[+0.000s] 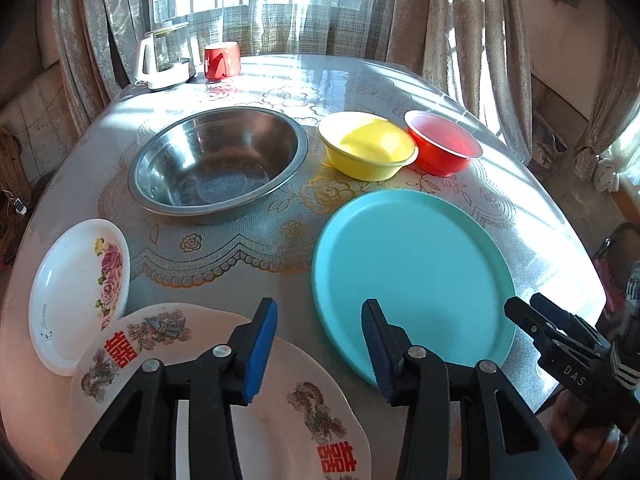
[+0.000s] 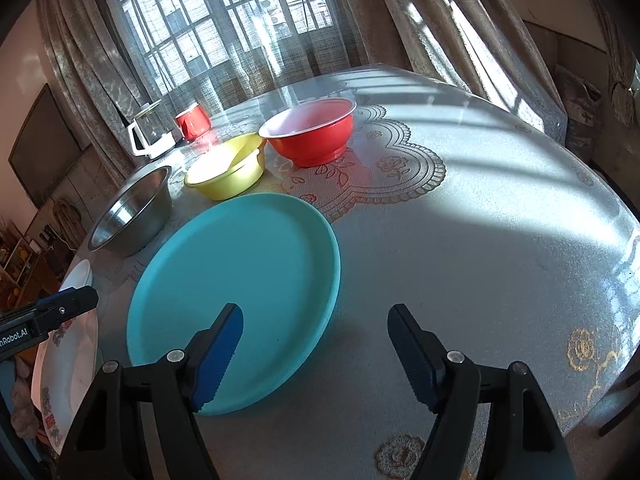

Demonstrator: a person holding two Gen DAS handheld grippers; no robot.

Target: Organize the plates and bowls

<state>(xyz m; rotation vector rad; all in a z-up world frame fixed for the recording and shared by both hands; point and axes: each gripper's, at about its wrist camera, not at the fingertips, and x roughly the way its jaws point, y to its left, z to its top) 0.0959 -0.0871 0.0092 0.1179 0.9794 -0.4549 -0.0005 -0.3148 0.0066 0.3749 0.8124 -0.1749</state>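
- A small white plate with a pink rose print [image 1: 80,292] is seen at the far left of the table [image 1: 280,272], its near rim overlapped by a larger plate.
- The larger white plate with dragon motifs and red characters [image 1: 160,344] lies directly under the left gripper [image 1: 318,344], whose blue-padded jaws are held wide apart and empty above it.
- A steel bowl [image 1: 216,164], empty and reflective, is placed beyond these plates, left of centre.
- A teal plate [image 2: 236,276], round, flat and plain, is set between the two grippers; the left finger of the right gripper [image 2: 316,352] overhangs its near rim, and that gripper is likewise spread open with nothing held.
- A yellow bowl [image 2: 228,172] and a red bowl with a pale interior [image 2: 312,132] stand beyond the teal plate, just beside each other; contact cannot be told.
- A glass kettle [image 1: 166,56] and a red mug [image 1: 222,60] are located at the far edge, before the curtains [image 1: 420,12].
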